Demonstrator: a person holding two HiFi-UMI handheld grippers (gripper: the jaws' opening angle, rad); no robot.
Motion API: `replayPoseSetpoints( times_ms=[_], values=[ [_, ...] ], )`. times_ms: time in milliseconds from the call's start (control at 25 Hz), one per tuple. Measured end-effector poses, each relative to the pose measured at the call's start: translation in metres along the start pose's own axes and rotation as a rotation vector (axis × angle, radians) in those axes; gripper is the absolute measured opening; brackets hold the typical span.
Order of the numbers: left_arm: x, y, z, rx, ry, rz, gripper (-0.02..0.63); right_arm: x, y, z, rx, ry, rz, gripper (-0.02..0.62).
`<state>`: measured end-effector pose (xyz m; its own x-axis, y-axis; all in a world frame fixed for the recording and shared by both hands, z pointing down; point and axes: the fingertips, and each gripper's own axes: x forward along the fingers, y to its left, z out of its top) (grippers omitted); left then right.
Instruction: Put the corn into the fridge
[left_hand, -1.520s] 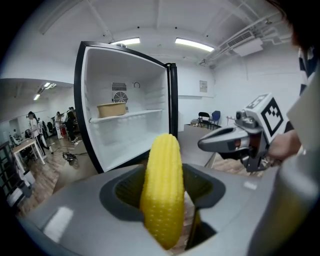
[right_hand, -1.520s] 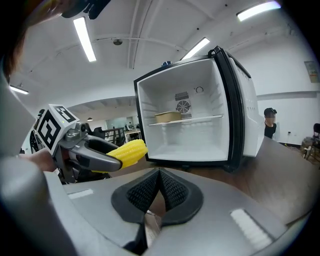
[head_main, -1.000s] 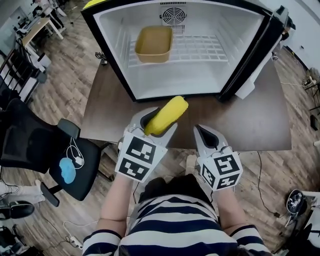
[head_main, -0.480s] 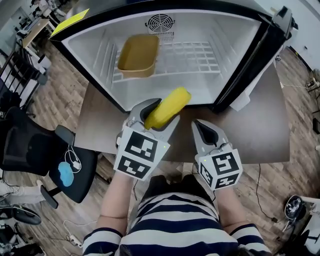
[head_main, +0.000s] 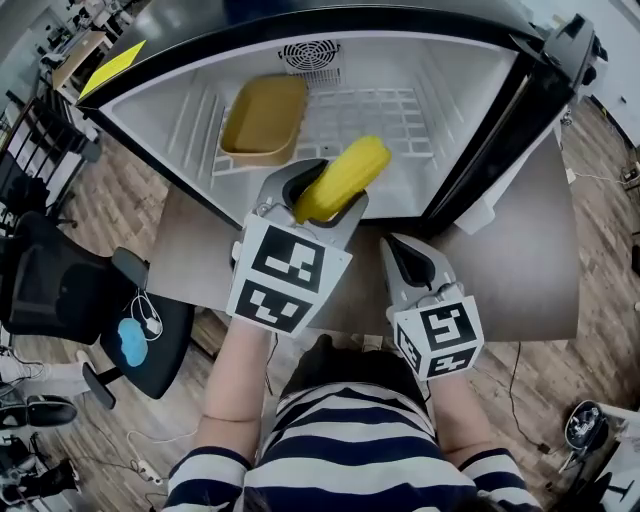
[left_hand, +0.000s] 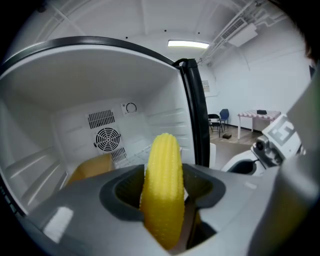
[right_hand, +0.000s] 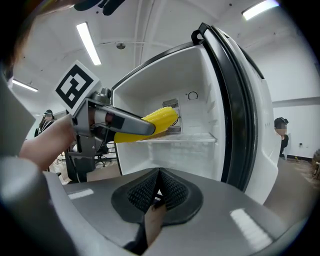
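No words or numbers can be read; the left cube (head_main: 286, 279) and right cube (head_main: 438, 340) bear only black-and-white square markers.

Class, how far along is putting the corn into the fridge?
Done: the fridge stands open and the left gripper is shut on the corn. In hand: the corn hangs at the opening. Remaining: set it inside, release. Right gripper: shut, empty.

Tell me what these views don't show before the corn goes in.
- Lower end of corn: left gripper view and head view, buried inside the left gripper.
- Yellow tub: left gripper view, mostly behind the gripper body.
- Fridge front floor: head view, partly covered by gripper and corn.
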<state>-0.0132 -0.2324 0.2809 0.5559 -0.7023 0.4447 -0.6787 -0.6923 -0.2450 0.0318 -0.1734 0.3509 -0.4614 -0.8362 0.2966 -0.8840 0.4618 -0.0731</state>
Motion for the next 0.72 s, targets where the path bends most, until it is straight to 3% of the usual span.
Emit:
replayPoseSetpoints(
  times_ms=[320,720],
  values=[
    [0.03,0.015,0.029,0.019,0.005,0.042,0.0,0.009,-0.014,0.004,-0.005,-0.001,0.029,-0.002],
    [0.064,0.031,0.034,0.022,0.078,0.077,0.0,0.025,-0.024,0.002,0.0,0.01,0.07,-0.002]
  ],
)
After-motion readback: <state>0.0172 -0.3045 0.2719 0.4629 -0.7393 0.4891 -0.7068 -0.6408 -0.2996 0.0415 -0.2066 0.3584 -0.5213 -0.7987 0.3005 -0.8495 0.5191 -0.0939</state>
